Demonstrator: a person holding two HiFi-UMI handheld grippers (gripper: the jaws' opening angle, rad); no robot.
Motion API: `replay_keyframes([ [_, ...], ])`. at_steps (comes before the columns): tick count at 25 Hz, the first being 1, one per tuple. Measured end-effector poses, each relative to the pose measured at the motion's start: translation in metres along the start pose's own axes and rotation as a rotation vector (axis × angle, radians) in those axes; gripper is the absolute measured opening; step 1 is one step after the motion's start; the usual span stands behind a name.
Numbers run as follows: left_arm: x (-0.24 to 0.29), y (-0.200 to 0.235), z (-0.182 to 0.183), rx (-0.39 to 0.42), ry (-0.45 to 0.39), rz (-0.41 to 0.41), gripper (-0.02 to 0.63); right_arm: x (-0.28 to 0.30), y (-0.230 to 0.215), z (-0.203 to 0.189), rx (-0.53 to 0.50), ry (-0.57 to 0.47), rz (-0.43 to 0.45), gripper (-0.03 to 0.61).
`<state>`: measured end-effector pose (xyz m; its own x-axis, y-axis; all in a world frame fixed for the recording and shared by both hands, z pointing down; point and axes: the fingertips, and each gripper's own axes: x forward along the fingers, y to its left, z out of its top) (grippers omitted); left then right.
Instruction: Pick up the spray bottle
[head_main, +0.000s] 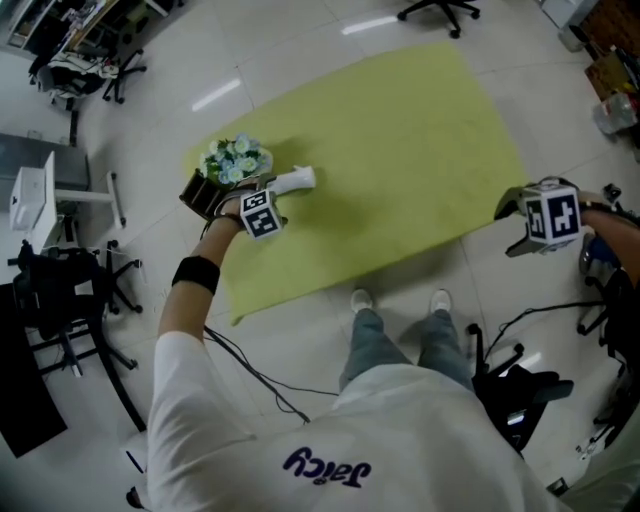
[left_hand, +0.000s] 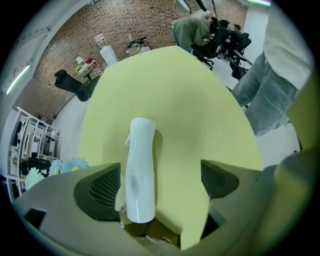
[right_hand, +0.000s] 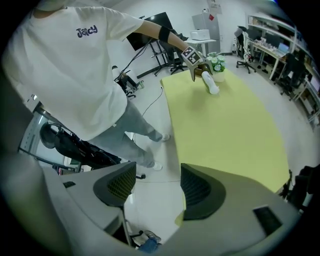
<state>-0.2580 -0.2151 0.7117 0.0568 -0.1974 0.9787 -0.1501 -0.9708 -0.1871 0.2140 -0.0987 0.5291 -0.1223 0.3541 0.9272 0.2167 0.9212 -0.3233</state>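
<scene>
Flowers: a bunch of pale blue and white flowers (head_main: 235, 160) in a dark holder (head_main: 200, 193) stands at the left corner of the mat; in the left gripper view a few blooms show at the far left edge

Left forearm: bare below a white sleeve, with a black band (head_main: 195, 273) round it; it reaches out to the mat's left end

Left gripper (head_main: 262, 205): points steeply down over the mat, just beside the flowers; its jaws stand wide apart, released, gripping nothing; the bottle lies in the gap between them

Spray bottle (head_main: 295, 181): white, lying on its side on the mat, just right of the flowers; in the left gripper view it (left_hand: 140, 170) runs lengthwise away from the camera, close along the left-hand jaw and well apart from the right-hand one; whether it touches the near pad cannot be told; a brownish part shows under its near end

Mat (head_main: 400, 150): yellow-green, spread flat on the pale tiled floor (head_main: 300, 40); bare to the right of the bottle

Person: white T-shirt, grey trousers, pale shoes (head_main: 362, 299) on the floor at the mat's near edge

Office chair (head_main: 440, 12): black, on the floor beyond the mat's far side

Right gripper (head_main: 545, 215): held off the mat's right corner, well apart from the bottle; in its own view the jaws (right_hand: 152, 187) stand partly apart with only floor and the mat's edge between them; nothing is grasped
</scene>
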Motion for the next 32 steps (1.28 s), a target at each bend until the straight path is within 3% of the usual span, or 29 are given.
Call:
replay_keyframes([
  [6,0.02,0.011,0.008,-0.032,0.016,0.009,0.509,-0.006,-0.021,0.008,-0.05,-0.011,-0.09,0.267],
  [10,0.033,0.017,0.01,-0.08,0.024,-0.002,0.509,-0.013,-0.041,0.013,-0.135,-0.004,-0.195,0.285],
  [16,0.046,0.024,0.015,-0.079,0.054,0.0,0.502,-0.023,-0.068,0.021,-0.186,0.005,-0.286,0.285],
  [22,0.055,0.025,0.009,-0.088,0.09,-0.037,0.5,-0.028,-0.083,0.03,-0.217,0.011,-0.345,0.333],
  [32,0.054,0.02,0.013,-0.068,0.126,-0.08,0.443,-0.047,-0.12,0.058,-0.253,-0.088,-0.518,0.368],
])
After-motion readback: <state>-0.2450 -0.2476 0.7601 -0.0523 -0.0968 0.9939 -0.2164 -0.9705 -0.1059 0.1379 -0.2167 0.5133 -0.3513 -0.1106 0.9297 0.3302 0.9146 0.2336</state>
